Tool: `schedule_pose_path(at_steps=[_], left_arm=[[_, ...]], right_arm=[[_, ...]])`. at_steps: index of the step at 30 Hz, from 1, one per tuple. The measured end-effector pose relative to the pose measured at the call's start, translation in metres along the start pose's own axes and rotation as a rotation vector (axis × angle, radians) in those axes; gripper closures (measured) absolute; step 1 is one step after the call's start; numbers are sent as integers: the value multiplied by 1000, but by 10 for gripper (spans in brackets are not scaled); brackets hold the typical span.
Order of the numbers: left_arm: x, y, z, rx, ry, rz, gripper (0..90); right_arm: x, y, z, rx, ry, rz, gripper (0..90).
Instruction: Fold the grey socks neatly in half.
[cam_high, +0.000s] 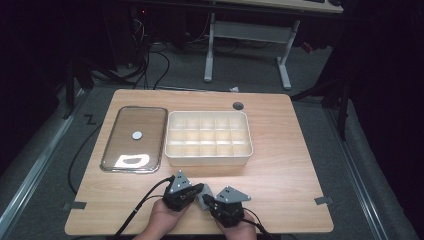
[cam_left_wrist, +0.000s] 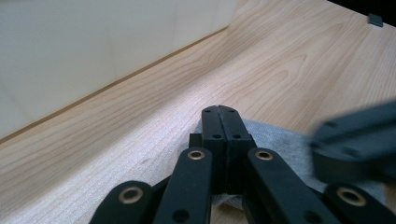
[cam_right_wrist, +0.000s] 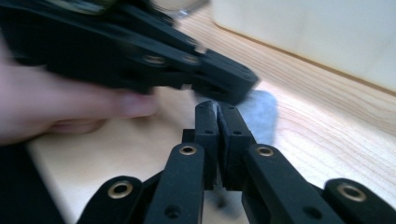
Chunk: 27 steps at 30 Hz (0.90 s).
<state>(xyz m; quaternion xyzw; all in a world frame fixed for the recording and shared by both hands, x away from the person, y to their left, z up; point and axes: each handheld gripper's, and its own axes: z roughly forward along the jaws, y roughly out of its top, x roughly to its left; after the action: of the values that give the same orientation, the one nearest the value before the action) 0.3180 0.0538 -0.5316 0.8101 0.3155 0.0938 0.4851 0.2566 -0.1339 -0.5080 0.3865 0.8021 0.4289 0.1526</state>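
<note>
A small grey cloth (cam_high: 203, 198) lies on the wooden table (cam_high: 280, 165) near its front edge, between the two hand-held grippers. My left gripper (cam_high: 201, 189) points right and rests over the cloth (cam_left_wrist: 285, 142); its jaws (cam_left_wrist: 222, 112) are shut together. My right gripper (cam_high: 210, 202) points left and up toward it, and its jaws (cam_right_wrist: 218, 109) are also shut, with the cloth (cam_right_wrist: 261, 109) just past the tips. The left gripper (cam_right_wrist: 140, 51) and the hand (cam_right_wrist: 56, 102) that holds it cross the right gripper view. Whether either gripper pinches the cloth I cannot tell.
A white box (cam_high: 209, 156) with several compartments stands mid-table, just beyond the grippers. Left of it lies a clear lid with a metal rim (cam_high: 107, 155) and a white knob (cam_high: 137, 134). Cables trail off the front edge. A round cable hole (cam_high: 238, 106) lies behind the box.
</note>
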Motion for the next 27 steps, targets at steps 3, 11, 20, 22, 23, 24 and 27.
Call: schedule_pose_path(at_steps=[3, 11, 20, 22, 23, 24, 27], left_arm=[[0, 0, 1, 5, -9, 1, 900], [2, 1, 2, 21, -12, -19, 900], [1, 0, 1, 9, -5, -10, 900], [1, 0, 0, 8, -2, -11, 900], [1, 0, 0, 8, -3, -13, 900], [1, 0, 0, 8, -7, -12, 900], [1, 0, 0, 9, -15, -12, 900]], right_arm=[[4, -12, 3, 75, -14, -8, 900], [4, -24, 7, 45, 2, 18, 900], [4, -15, 0, 43, -4, 7, 869], [2, -8, -2, 42, -27, -3, 839], [0, -4, -3, 46, -41, -4, 825], [-3, 0, -3, 51, -51, 3, 806], [-11, 9, -1, 76, -57, 31, 704]])
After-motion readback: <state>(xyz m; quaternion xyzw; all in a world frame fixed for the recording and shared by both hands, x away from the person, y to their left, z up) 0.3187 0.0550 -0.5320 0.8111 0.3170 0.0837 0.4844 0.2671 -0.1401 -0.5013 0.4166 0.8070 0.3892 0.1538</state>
